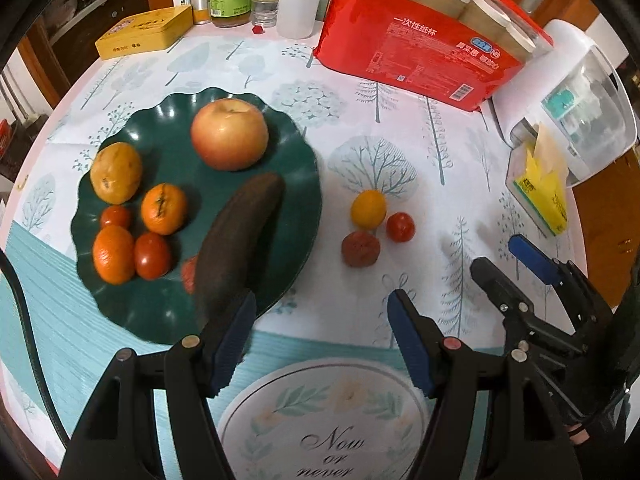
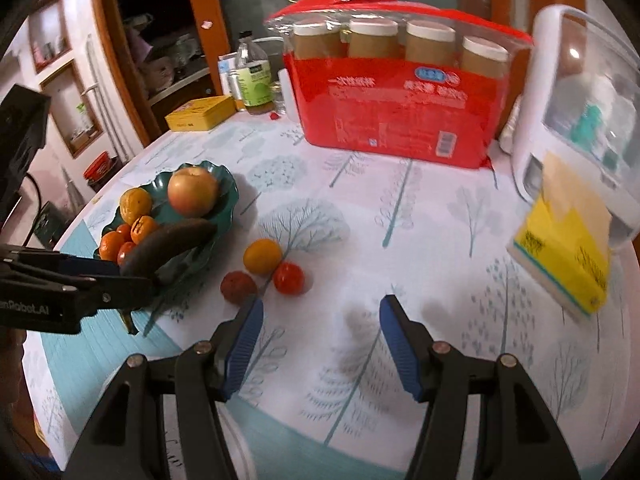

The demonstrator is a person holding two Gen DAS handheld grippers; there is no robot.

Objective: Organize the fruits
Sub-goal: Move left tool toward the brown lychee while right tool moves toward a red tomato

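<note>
1. The left gripper (image 1: 322,312) has its two blue jaws apart. Nothing sits between them, only the tablecloth (image 1: 400,148) with its tree drawings.
2. The left blue pad looks as if it is right by the near end of a very dark banana (image 1: 236,240). From the right wrist view, the banana's end seems to lie against the left gripper (image 2: 116,280), but I cannot tell if it is pinched.
3. The right gripper (image 2: 320,316) also has its jaws apart, with only bare tablecloth (image 2: 400,240) between them.
4. The banana lies across a dark green plate (image 1: 160,312) with a wavy rim, on the left side of the table.
5. On the plate, far from the grippers, sits a big apple (image 1: 229,134).
6. At the plate's left are a dull yellow fruit (image 1: 116,173), two small oranges (image 1: 164,208) and two small red tomatoes (image 1: 152,255).
7. Three little fruits lie on the cloth just right of the plate: a yellow-orange one (image 1: 368,209), a red tomato (image 1: 400,227) and a rough dark red one (image 1: 360,248). They sit close together.
8. At the far side stands a red pack of paper cups (image 1: 408,48).
9. Far left are a yellow tin (image 1: 144,32), bottles and jars.
10. On the right are a yellow tissue pack (image 1: 540,192) and a white machine (image 1: 576,112).
</note>
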